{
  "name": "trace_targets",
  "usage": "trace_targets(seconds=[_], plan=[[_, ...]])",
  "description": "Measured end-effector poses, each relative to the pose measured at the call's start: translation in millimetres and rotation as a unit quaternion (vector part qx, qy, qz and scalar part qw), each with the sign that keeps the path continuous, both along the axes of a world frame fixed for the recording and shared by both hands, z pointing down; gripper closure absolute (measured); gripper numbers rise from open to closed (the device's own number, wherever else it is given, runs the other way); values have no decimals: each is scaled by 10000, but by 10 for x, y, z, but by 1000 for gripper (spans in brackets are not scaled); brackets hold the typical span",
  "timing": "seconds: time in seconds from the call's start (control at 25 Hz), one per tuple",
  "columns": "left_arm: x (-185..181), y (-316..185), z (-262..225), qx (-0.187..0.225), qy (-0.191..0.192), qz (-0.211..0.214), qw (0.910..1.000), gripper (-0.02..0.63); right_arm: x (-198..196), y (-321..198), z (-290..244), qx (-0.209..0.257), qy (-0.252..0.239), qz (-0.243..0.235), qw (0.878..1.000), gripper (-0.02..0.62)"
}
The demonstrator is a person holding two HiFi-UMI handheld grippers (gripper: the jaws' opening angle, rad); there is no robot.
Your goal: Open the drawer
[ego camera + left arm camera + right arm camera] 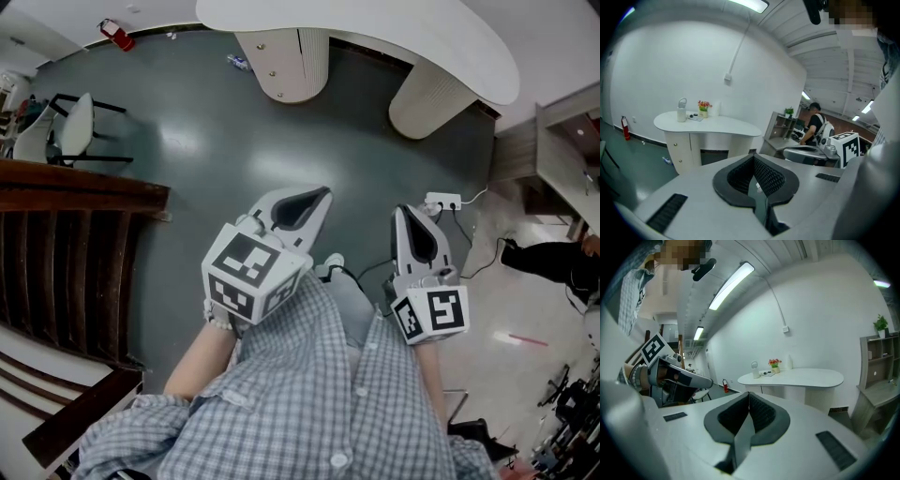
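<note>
1. Both tools are closed and empty. The left tool has its pads meeting at the tip with nothing between them, and the right tool is pressed fully together.
2. The drawer sits in the left pedestal of the white table. It lies across the open green floor, well apart from both tools.
3. Risk: I reach a knob with the tool closed. It would bump the front instead of gripping it, so I judge the jaws must part first.
4. Risk: the knobs look small and round. A shallow or off-centre pinch would likely slip off as I pull.
5. Risk: a power strip and its cable lie on the floor just beside the right tool's path. They could catch a foot.
6. Risk: a jerky pull could shake the flower pot on the tabletop.
7. The drawer front stands upright on the curved pedestal and faces out over the floor, roughly towards me.
8. I cannot see the drawer body. I judge its long axis runs level, back into the pedestal, so the pull should follow that line.
</note>
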State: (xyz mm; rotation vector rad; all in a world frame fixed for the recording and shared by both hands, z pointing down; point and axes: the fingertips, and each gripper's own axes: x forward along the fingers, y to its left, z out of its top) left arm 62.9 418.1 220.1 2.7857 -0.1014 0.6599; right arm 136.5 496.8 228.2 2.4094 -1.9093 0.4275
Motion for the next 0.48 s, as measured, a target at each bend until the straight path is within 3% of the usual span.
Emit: trace_targets(seconds=[0.24, 0.48], plan=[[79, 160, 21, 28, 47, -232, 9997, 601, 130, 186, 81, 45, -148, -58, 9999, 584], [-31, 151, 20, 137, 51, -800, 9967, 601, 200, 118, 114, 207, -388, -378, 9983, 586]])
